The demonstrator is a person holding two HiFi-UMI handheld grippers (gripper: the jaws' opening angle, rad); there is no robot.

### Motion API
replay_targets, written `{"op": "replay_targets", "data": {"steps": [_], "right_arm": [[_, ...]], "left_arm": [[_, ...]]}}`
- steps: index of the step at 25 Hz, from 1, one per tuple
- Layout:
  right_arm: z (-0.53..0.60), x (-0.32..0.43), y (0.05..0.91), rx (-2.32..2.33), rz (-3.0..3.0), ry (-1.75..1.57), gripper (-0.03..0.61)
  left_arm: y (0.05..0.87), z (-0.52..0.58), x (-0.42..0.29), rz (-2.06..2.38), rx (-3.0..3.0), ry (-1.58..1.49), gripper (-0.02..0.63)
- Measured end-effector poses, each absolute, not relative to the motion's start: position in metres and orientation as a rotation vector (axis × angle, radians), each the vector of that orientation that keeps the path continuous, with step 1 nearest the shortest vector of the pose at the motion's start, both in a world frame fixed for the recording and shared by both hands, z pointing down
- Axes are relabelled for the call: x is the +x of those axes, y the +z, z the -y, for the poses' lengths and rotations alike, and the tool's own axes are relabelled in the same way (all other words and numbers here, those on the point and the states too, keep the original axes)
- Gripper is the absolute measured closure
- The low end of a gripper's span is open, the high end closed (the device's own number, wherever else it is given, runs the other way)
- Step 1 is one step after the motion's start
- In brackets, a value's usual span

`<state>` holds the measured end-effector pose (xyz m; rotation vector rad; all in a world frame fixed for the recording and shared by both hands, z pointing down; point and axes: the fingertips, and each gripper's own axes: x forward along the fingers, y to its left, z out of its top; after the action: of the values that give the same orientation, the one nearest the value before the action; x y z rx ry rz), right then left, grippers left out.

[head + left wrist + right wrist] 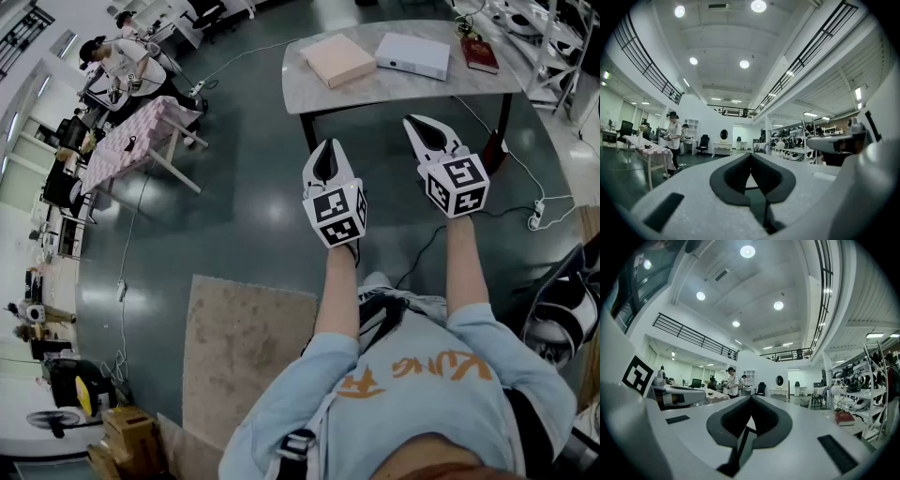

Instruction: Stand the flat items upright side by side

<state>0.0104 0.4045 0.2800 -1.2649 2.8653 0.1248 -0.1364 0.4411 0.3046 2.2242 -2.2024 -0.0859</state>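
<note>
Both grippers are held out in mid-air over the dark floor (244, 202), short of the surface (309, 84). The left gripper (325, 152) is seen with its jaws pressed together, nothing between them. The right gripper (419, 122) is likewise closed tight and empty, held a little further forward and just beside the left one.

On the pale marbled surface, three flat items are laid in a row. A tan box (337, 59) is seen at the left, a white box (413, 54) lies near it in the middle, and a dark red book (480, 53) is placed at the right end. All three lie flat, and none is touched by either gripper.

A beige rug (248, 347) is spread on the floor near the person's feet. Well off to the left, another person (122, 61) is seen beside a pink checked table (141, 131).
</note>
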Motion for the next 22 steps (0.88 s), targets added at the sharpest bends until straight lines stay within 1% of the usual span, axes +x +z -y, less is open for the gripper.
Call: {"op": "replay_targets", "data": {"steps": [4, 10, 16, 22], "right_arm": [[-0.398, 0.008, 0.288, -1.304, -2.838, 0.068, 0.578], [-0.382, -0.012, 0.304, -1.283, -2.88, 0.025, 0.578], [-0.339, -0.014, 0.328, -1.32, -2.907, -0.033, 0.578], [-0.286, -0.032, 0.343, -1.347, -2.915, -0.063, 0.578]], "left_arm": [[0.308, -0.443, -0.139, 2.186, 2.224, -0.091, 0.601], [0.33, -0.431, -0.163, 2.178, 2.155, -0.096, 0.601], [0.349, -0.387, -0.167, 2.123, 2.143, -0.126, 0.601], [0.361, -0.333, -0.187, 2.105, 2.11, -0.132, 0.601]]}}
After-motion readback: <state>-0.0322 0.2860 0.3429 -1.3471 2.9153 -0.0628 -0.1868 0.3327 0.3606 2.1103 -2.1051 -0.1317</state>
